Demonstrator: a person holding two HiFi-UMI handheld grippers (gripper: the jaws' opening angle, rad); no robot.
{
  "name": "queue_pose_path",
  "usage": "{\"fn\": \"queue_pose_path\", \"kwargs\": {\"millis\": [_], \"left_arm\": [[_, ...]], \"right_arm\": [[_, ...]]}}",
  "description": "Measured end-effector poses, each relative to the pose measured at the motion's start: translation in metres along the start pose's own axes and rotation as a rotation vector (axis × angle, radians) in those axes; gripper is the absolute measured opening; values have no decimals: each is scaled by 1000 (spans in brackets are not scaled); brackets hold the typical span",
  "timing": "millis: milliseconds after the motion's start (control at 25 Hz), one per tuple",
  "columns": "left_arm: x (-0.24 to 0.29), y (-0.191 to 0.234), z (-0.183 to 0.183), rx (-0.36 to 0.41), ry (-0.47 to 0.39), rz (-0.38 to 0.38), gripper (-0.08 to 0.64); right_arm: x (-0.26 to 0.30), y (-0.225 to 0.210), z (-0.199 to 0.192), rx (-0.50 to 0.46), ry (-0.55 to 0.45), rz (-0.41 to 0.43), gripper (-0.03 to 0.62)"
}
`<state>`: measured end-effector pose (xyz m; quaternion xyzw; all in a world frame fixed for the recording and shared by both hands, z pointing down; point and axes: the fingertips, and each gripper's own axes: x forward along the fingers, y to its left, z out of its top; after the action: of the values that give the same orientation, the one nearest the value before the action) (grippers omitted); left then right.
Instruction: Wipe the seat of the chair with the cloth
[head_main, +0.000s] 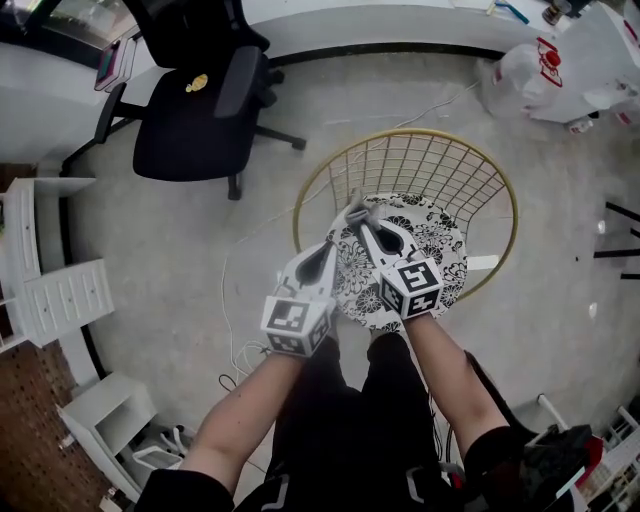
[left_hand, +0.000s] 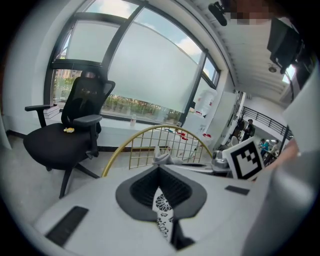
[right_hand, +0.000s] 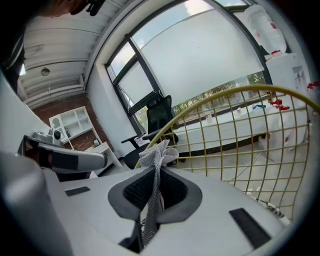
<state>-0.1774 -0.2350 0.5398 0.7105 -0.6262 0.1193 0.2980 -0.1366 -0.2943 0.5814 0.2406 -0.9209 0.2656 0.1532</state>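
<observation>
Where the person's arms end, left gripper (left_hand: 160, 169): jaws drawn close to a narrow slit. They appear to nip one corner of the cloth at their tips, and the flowered seat shows through the slit below.
Right gripper (right_hand: 156, 175): jaws closed on the cloth, which runs the full length of the gap and bunches into a tuft above the tips.
Cloth (right_hand: 158, 152): grey, mesh-like, held up in the air where the two grippers meet. It sits over the near half of the seat and does not look to be pressed on it yet.
Seat (head_main: 440, 240): round cushion with a black-and-white flower print, directly under the grippers, most of it uncovered.
Step in hand: getting the cloth down flat. I judge it best to lower both grippers together and let a broad fold meet the cushion rather than the tuft. Then sweep from the near edge toward the back in overlapping passes, keeping both grips firm.
Wire back (head_main: 420, 135): gold grid rising just behind the cushion. Stop each pass short of it so the mesh does not snag.
Office chair (head_main: 190, 125): black, well apart, no part of the job.
</observation>
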Motion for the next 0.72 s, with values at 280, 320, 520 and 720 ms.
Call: {"fn": "queue_pose_path", "kwargs": {"millis": [280, 320, 520, 720], "left_arm": [[21, 12, -34, -26, 58, 20, 8], [23, 13, -39, -27, 66, 19, 8], [27, 18, -62, -12, 85, 3, 8], [33, 22, -77, -21, 120, 6, 8]], "right_arm": [[42, -22, -55, 35, 81, -23, 21], [48, -26, -62, 42, 89, -29, 21], [72, -39, -88, 49, 130, -42, 21], [82, -55, -110, 66, 160, -63, 21]]}}
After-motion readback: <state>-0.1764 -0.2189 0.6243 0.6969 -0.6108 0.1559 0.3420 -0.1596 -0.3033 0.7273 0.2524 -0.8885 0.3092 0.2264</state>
